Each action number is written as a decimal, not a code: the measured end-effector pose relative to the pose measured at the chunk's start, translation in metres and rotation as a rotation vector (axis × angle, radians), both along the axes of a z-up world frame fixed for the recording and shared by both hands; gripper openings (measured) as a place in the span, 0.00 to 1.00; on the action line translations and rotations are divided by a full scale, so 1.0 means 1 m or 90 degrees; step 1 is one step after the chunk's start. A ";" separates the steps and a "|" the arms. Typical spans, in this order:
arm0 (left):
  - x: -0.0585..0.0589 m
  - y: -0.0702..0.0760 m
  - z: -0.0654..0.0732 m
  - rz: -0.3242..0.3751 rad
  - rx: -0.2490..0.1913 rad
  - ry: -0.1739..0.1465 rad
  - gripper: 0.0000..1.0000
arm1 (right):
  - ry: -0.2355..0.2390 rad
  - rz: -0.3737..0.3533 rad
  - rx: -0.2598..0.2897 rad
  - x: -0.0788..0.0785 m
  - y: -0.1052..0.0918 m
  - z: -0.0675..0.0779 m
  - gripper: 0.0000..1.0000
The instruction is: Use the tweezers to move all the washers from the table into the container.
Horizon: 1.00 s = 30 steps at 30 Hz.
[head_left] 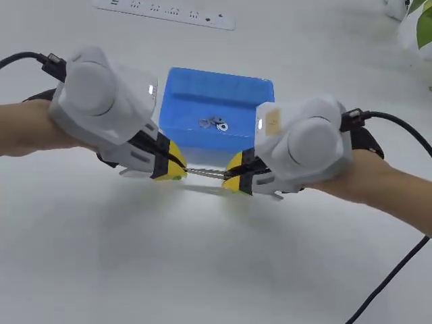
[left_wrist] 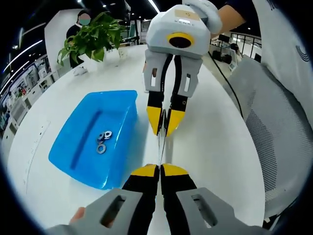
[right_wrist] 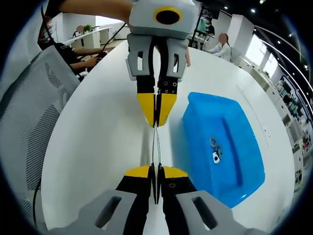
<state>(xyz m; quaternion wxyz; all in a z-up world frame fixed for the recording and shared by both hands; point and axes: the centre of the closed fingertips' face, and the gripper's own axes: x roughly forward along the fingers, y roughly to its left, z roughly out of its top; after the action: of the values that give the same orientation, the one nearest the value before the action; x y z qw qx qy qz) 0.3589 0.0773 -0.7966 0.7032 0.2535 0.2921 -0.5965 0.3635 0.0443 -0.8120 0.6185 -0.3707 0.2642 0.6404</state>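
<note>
Thin metal tweezers [head_left: 204,173] span the gap between my two grippers, just in front of the blue container [head_left: 216,77]. My left gripper [head_left: 172,169] is shut on one end and my right gripper [head_left: 235,178] is shut on the other. Several washers [head_left: 214,123] lie inside the container. In the left gripper view my left gripper [left_wrist: 160,170] pinches the tweezers [left_wrist: 160,147], with the container [left_wrist: 117,107] and washers [left_wrist: 102,139] to the left. In the right gripper view my right gripper [right_wrist: 156,171] clamps the tweezers [right_wrist: 155,144], with the container [right_wrist: 234,122] and washers [right_wrist: 215,151] to the right.
A white power strip [head_left: 165,12] lies at the table's far edge and a potted plant [head_left: 422,23] stands at the far right. A black cable [head_left: 395,266] trails off the right side. A mesh chair [left_wrist: 274,127] stands beside the round white table.
</note>
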 end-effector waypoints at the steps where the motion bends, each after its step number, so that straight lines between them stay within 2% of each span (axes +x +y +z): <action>1: 0.001 0.000 -0.001 0.001 0.004 -0.003 0.06 | 0.001 -0.001 -0.002 0.000 0.000 -0.001 0.08; 7: -0.001 -0.001 -0.008 -0.011 0.036 -0.017 0.06 | 0.017 -0.004 -0.013 0.000 -0.001 -0.005 0.09; 8: -0.001 -0.001 -0.009 -0.008 0.038 -0.011 0.06 | 0.019 -0.004 -0.013 -0.001 -0.001 -0.005 0.09; 14: -0.001 -0.002 -0.017 -0.010 0.066 -0.018 0.06 | 0.028 -0.004 -0.016 -0.001 -0.002 -0.005 0.10; 19: 0.000 -0.001 -0.016 -0.002 0.063 -0.012 0.06 | 0.046 -0.017 -0.019 -0.002 -0.003 -0.005 0.11; 20: 0.000 -0.001 -0.016 0.003 0.063 -0.009 0.06 | 0.058 -0.024 -0.019 -0.003 -0.003 -0.004 0.11; 25: -0.001 -0.002 -0.016 0.002 0.069 -0.012 0.06 | 0.053 -0.012 -0.024 -0.004 -0.003 -0.005 0.12; 30: -0.002 -0.002 -0.016 0.004 0.075 -0.011 0.06 | 0.055 -0.020 -0.026 -0.004 -0.004 -0.005 0.13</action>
<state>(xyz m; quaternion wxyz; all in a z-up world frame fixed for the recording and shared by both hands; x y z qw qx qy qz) 0.3569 0.0758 -0.8125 0.6912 0.2989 0.3214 -0.5741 0.3591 0.0406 -0.8172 0.6088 -0.3508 0.3098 0.6405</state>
